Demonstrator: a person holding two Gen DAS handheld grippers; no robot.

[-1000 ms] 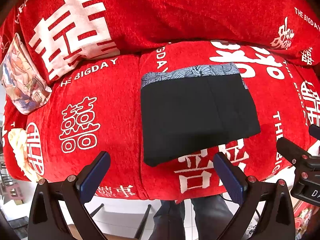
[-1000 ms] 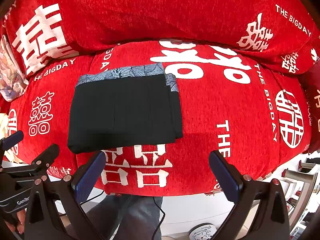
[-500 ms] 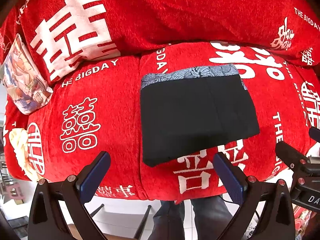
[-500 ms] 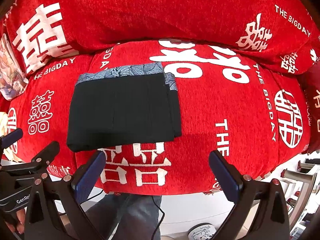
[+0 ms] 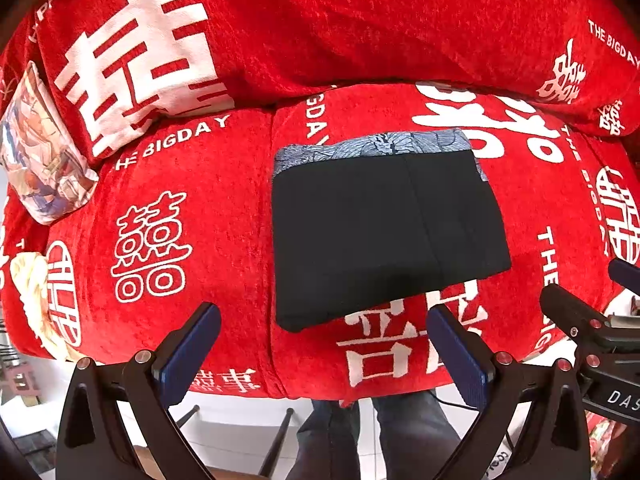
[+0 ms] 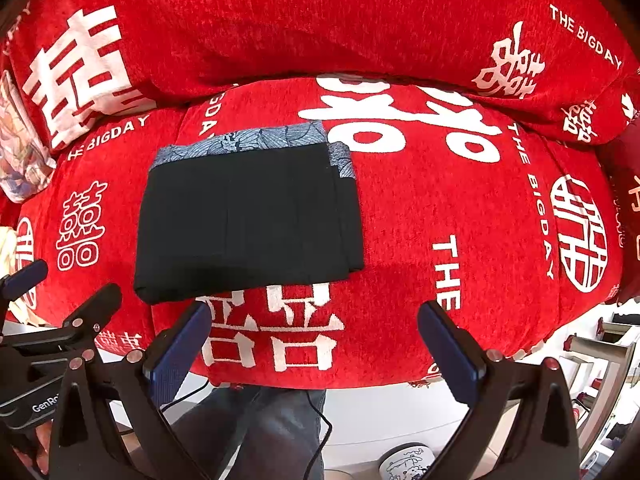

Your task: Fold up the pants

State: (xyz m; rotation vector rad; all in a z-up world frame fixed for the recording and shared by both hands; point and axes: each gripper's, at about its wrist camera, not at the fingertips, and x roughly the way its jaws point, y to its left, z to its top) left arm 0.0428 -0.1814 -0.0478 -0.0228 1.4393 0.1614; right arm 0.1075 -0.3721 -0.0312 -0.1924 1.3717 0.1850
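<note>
I see the pants (image 5: 384, 232) already lying as a compact black rectangle on the red sofa cover (image 5: 192, 208), a little right of centre in the left wrist view and left of centre in the right wrist view (image 6: 244, 216). A blue-grey patterned waistband (image 6: 244, 140) runs along the far edge, and stacked layers show at the right side of the bundle, so I judge the folding is finished or nearly so.

My left gripper (image 5: 320, 354) hangs at the bottom of its frame with the jaws spread wide and nothing between them, short of the near edge of the cloth. My right gripper (image 6: 316, 350) is the same — wide apart, empty, off the fabric. Each one also shows at the edge of the other's view.

As for handling, this looks like light, soft, limp cloth — it will sag and the layers will slide apart if I lift by one corner. The sofa under it is padded, so pressing down will sink rather than pin. If I must move or square it, I would pinch the whole stack at the folded near edge with both grippers, one toward each near corner, and keep it low.
</note>
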